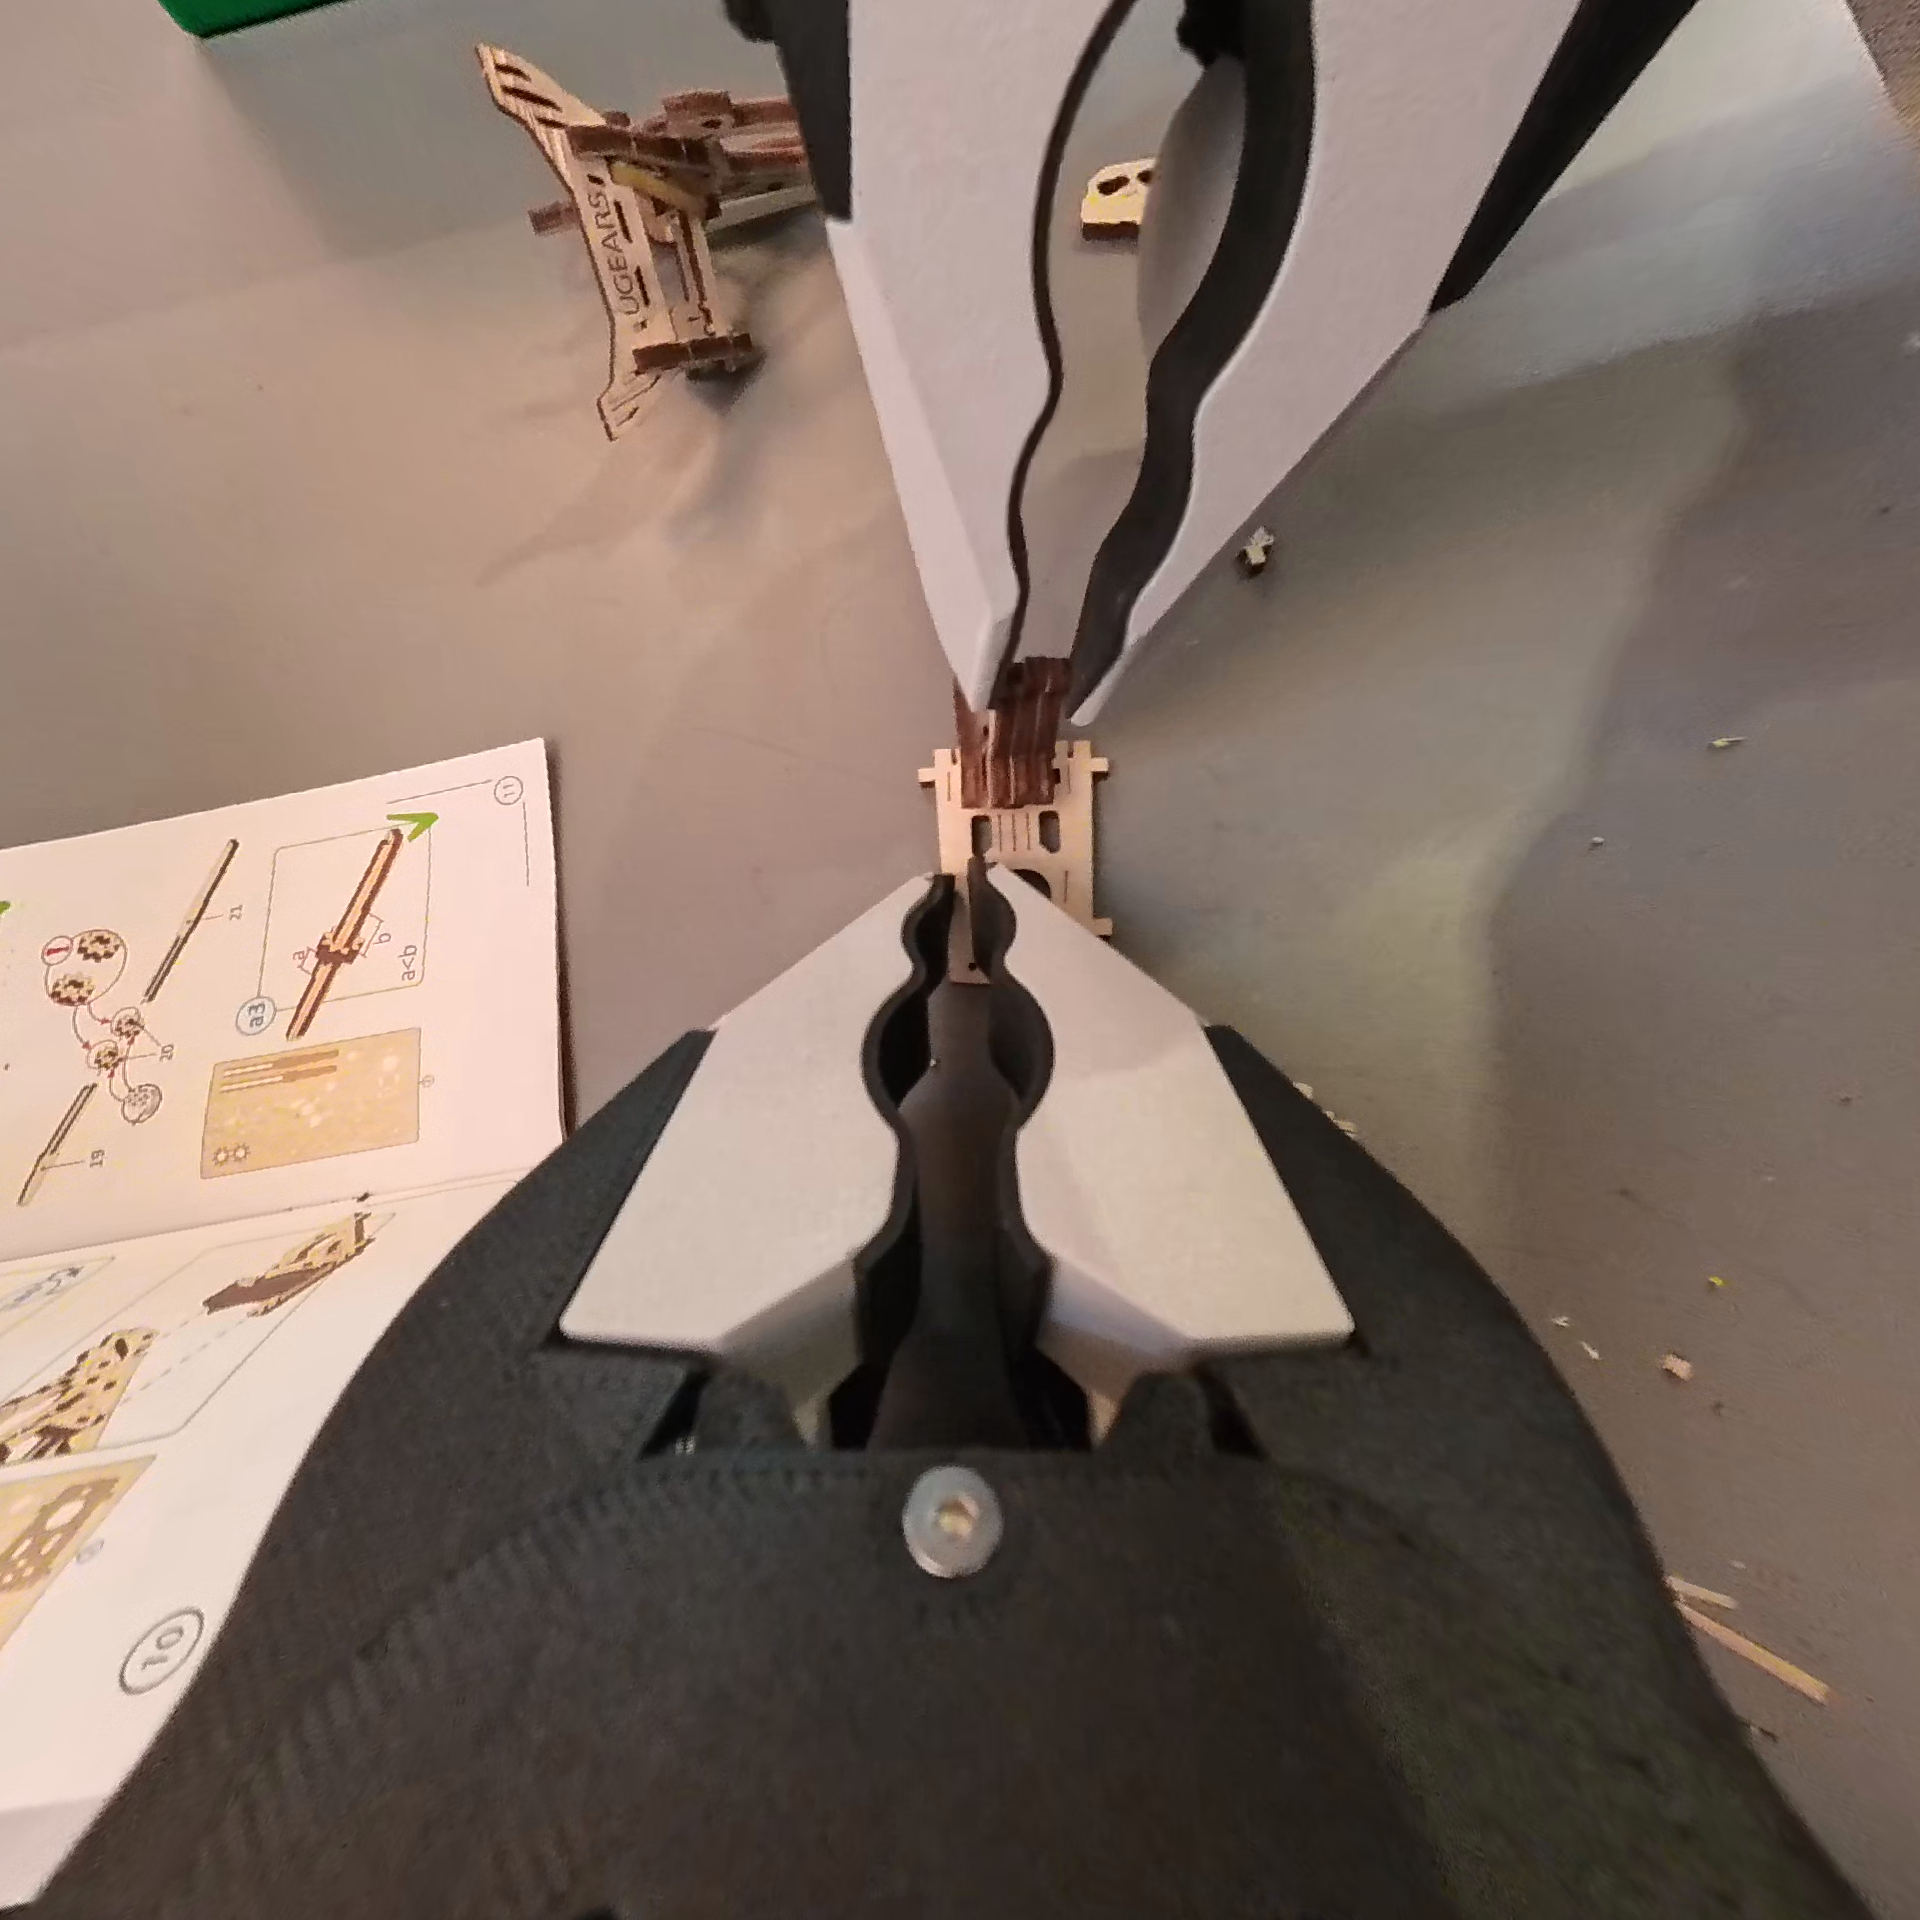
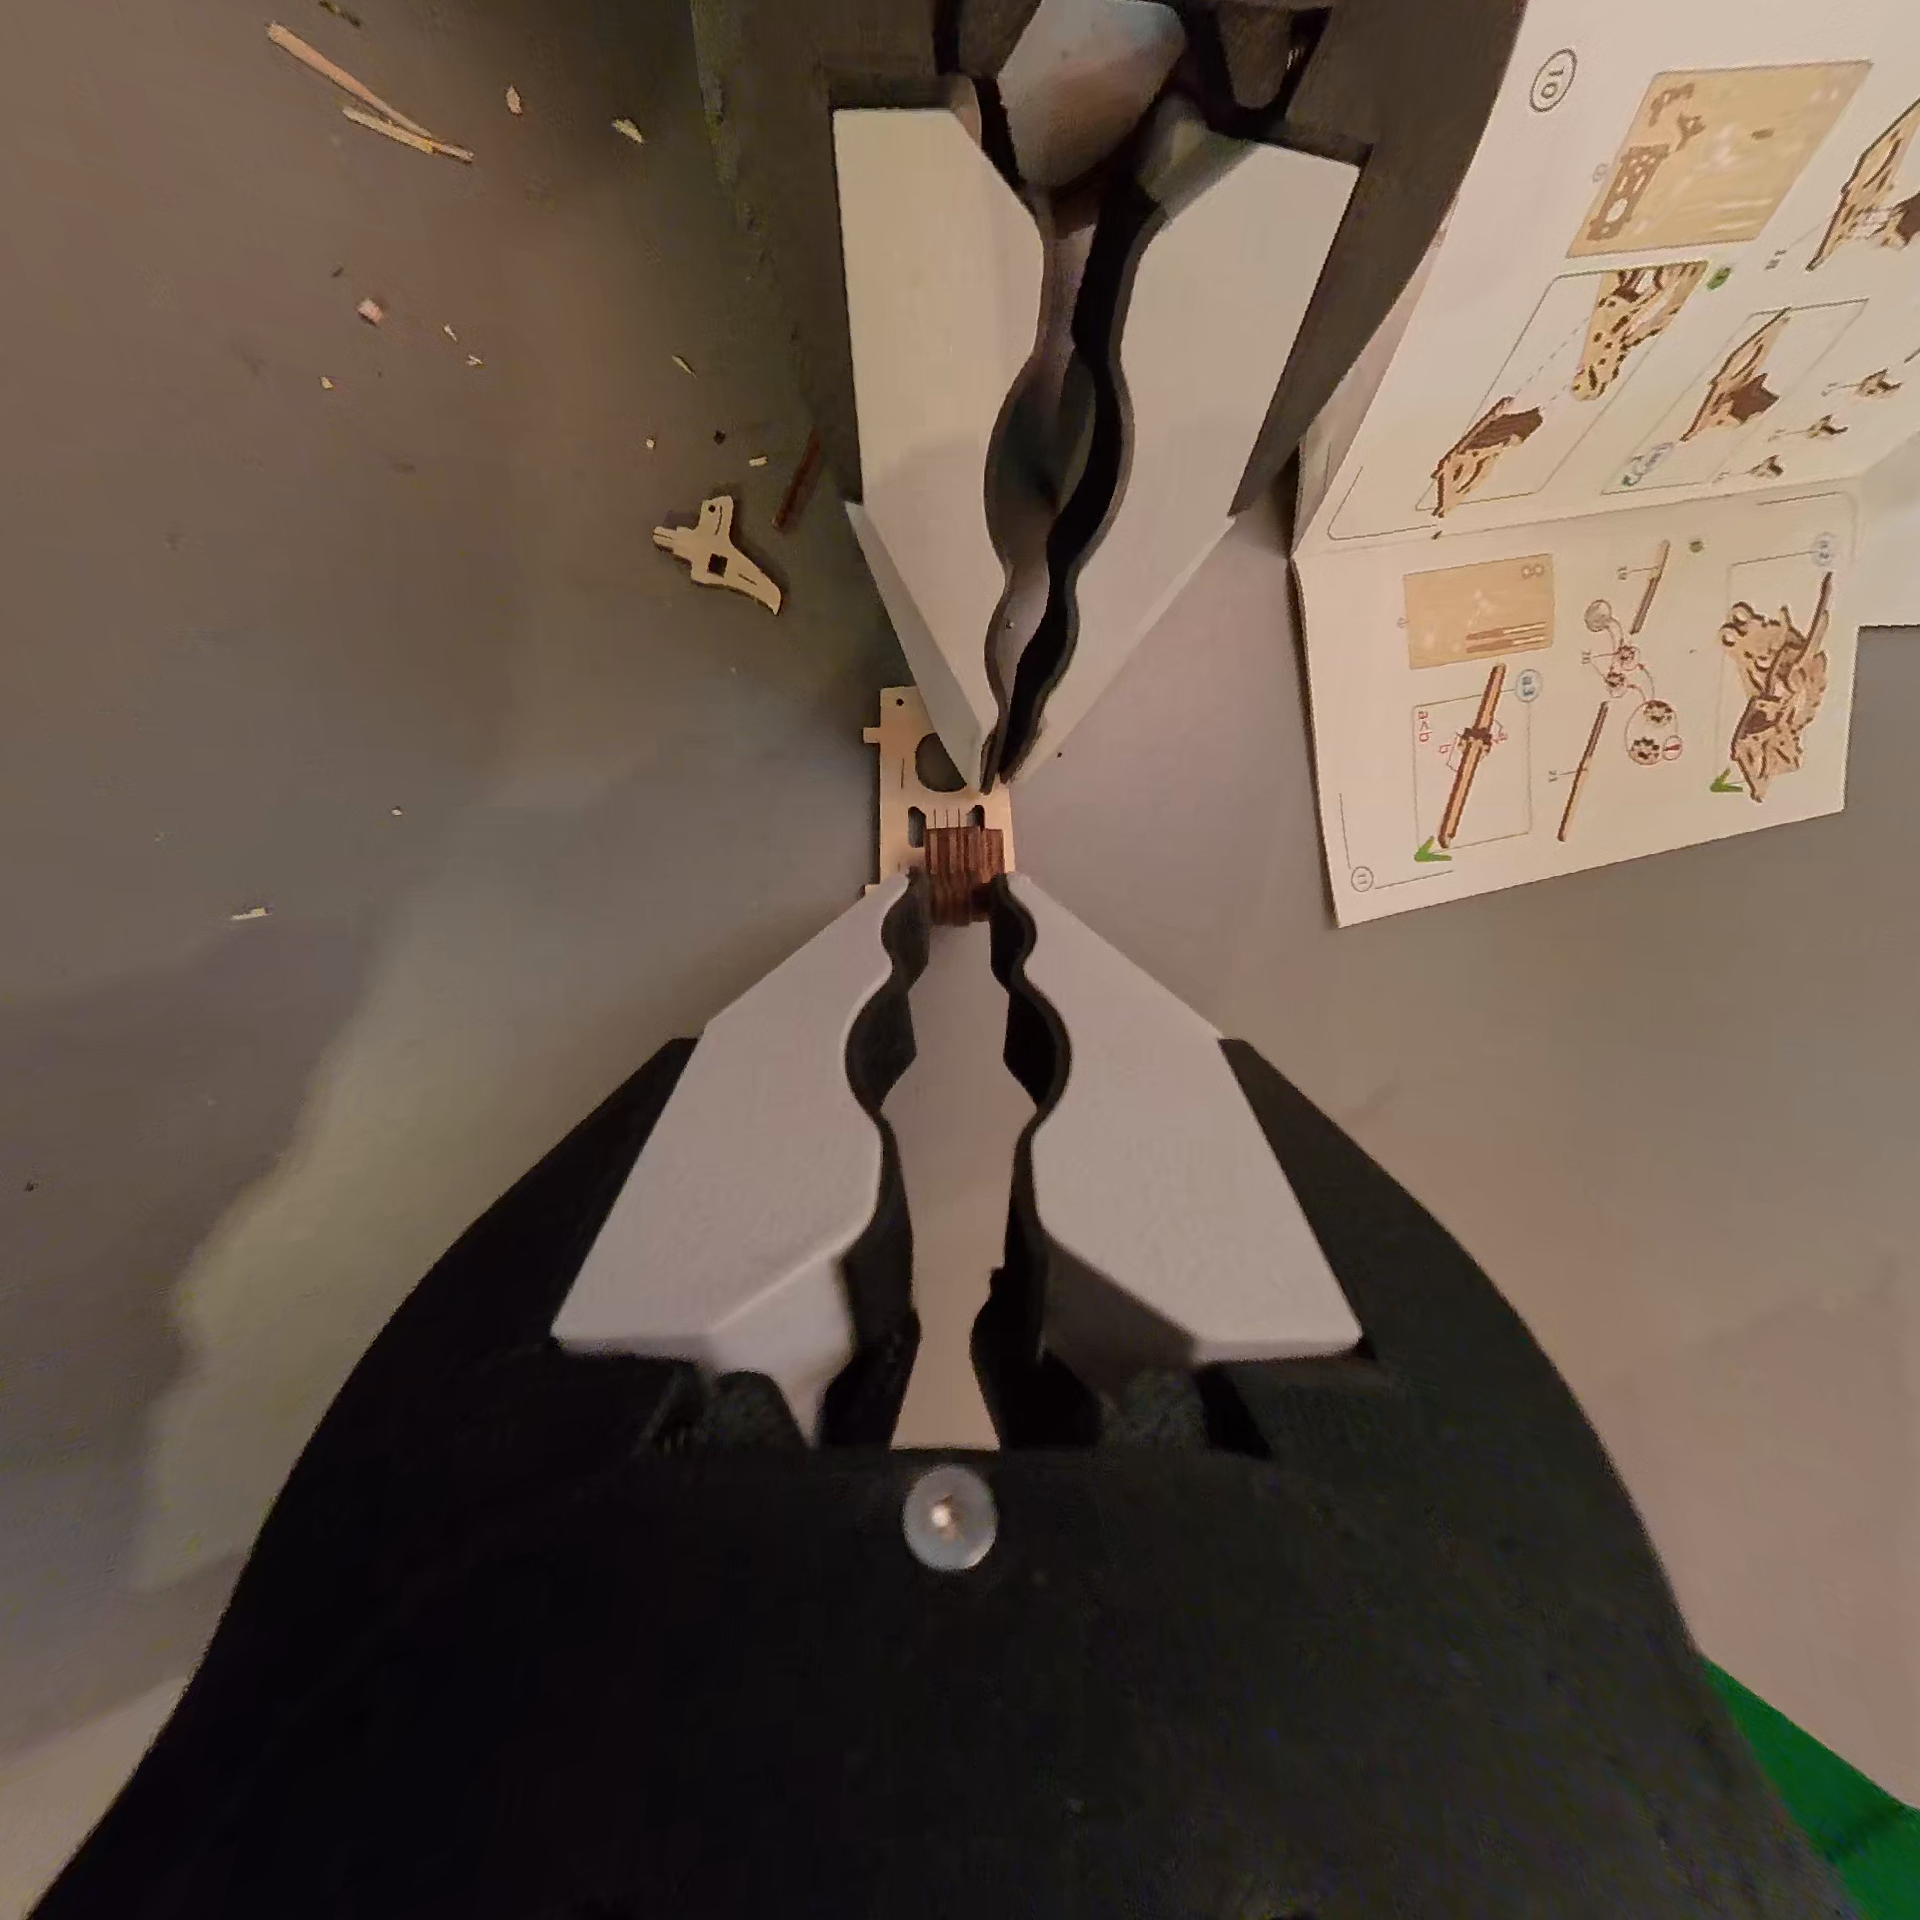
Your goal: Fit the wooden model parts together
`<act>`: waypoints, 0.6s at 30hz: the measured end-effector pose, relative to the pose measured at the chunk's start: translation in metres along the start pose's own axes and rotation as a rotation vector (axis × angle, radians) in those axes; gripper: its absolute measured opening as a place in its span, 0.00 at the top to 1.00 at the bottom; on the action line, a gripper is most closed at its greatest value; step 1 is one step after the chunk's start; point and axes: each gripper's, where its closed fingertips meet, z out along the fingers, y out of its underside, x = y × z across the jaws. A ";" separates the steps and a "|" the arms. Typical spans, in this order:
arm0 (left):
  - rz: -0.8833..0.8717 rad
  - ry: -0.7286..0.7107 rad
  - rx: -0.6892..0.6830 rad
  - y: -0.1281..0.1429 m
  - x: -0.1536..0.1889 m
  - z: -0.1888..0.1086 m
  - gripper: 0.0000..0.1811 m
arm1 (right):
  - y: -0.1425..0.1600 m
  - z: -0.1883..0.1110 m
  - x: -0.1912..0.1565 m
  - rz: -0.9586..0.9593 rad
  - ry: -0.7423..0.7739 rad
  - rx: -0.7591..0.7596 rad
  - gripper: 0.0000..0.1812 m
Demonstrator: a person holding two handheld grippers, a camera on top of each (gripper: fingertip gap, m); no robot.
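A pale flat wooden plate (image 1: 1070, 842) with slots is held on edge above the grey table. My left gripper (image 1: 961, 883) is shut on its lower edge. A dark brown stack of wooden layers (image 1: 1023, 727) sits in the plate's upper slot. My right gripper (image 1: 1023, 696) comes in from the top, shut on that stack. In the right wrist view my right gripper (image 2: 951, 888) grips the brown stack (image 2: 956, 857) against the plate (image 2: 899, 821), and the left gripper (image 2: 997, 774) pinches the plate from the far side.
An open instruction booklet (image 1: 260, 987) lies at the left, and shows in the right wrist view (image 2: 1558, 623). A part-built wooden model (image 1: 644, 208) and a small part (image 1: 1117, 192) lie farther off. A loose part (image 2: 717, 551) and splinters (image 2: 364, 104) lie about. A green object (image 2: 1829, 1787) is nearby. The grippers are tip to tip, or close to it.
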 end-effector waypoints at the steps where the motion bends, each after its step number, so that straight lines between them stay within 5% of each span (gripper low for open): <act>1: 0.001 0.000 0.000 0.000 0.000 0.000 0.98 | 0.000 0.000 0.000 -0.010 -0.008 -0.013 0.95; 18: -0.008 0.007 0.003 0.000 0.000 0.000 0.99 | -0.003 0.004 0.001 -0.025 -0.144 -0.236 0.95</act>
